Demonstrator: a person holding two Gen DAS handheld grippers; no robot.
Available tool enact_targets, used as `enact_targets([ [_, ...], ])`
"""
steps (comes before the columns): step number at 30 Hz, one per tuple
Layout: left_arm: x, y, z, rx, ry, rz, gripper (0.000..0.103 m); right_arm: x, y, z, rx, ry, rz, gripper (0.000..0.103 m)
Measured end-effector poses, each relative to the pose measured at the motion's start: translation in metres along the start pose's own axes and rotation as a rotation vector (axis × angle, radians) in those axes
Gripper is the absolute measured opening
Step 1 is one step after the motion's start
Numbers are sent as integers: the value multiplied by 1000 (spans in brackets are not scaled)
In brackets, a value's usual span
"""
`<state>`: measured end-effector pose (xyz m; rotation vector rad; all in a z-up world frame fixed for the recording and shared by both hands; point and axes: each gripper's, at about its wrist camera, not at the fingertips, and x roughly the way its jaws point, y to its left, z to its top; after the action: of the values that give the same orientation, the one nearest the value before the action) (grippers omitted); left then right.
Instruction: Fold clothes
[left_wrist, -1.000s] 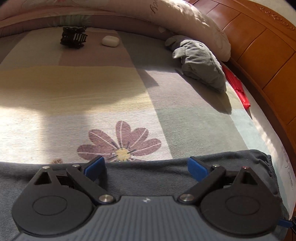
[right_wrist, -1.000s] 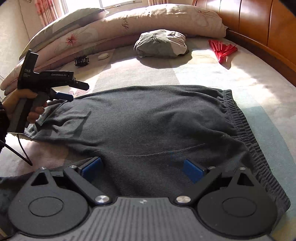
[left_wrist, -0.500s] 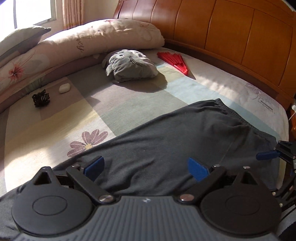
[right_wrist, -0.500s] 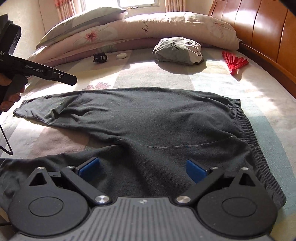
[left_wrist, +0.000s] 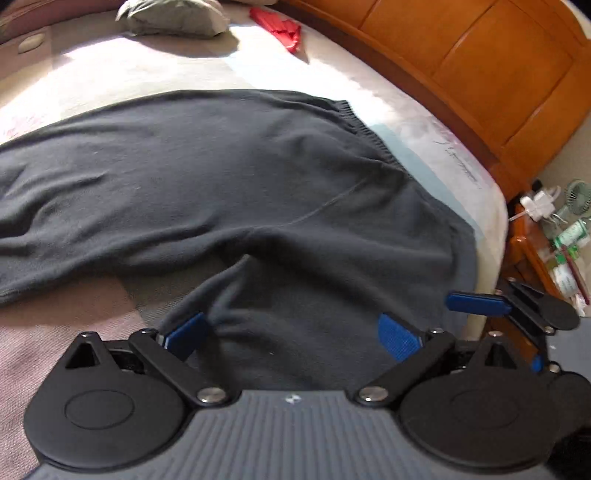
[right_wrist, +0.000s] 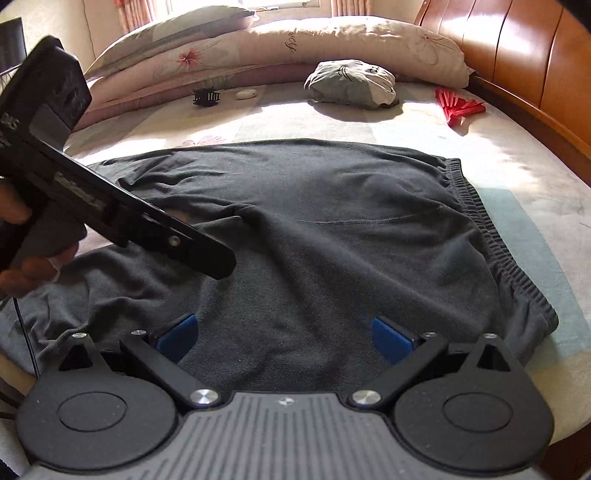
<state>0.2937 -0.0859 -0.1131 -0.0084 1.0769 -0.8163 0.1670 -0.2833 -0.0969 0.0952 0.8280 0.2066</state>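
Dark grey trousers (left_wrist: 280, 177) lie spread on the bed, elastic waistband (right_wrist: 491, 236) to the right and both legs running left. My left gripper (left_wrist: 291, 332) is open and low over the near leg just below the crotch; a ridge of cloth reaches its left finger (left_wrist: 184, 332). My right gripper (right_wrist: 284, 334) is open over the near edge of the seat, nothing between its fingers. One blue finger (left_wrist: 476, 303) of the right gripper shows in the left wrist view. A hand (right_wrist: 33, 266) holds the left gripper's black body (right_wrist: 110, 206).
A grey plush cushion (right_wrist: 351, 83), a red fan (right_wrist: 460, 107), a black hair clip (right_wrist: 206, 98) and a small white case (right_wrist: 246, 94) lie near the pillows (right_wrist: 295, 40). The wooden headboard (right_wrist: 517, 48) runs along the right. A cluttered nightstand (left_wrist: 554, 229) stands beyond the bed edge.
My left gripper has swung from the far leg end across to the crotch area, close beside the right gripper. The right gripper has shifted only slightly. Both stayed open.
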Motion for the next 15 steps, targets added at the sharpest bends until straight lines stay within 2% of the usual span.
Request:
enact_targets([
  [1,2,3,-1,-10,-9,25,99,-2,-1,-3,2,1,0,102],
  [6,-9,13,-1,-41,-25,241,99,-7,-10,-16,24,7,-1,102],
  [9,-29,12,-4,-52,-66,222,99,-3,-18,-15,61,10,-4,102],
  [13,-53,-6,-14,-25,-115,204,99,-3,-20,-8,48,-26,19,102],
  [15,-57,-15,-26,-21,-118,222,100,-3,-24,1,46,-53,50,102],
])
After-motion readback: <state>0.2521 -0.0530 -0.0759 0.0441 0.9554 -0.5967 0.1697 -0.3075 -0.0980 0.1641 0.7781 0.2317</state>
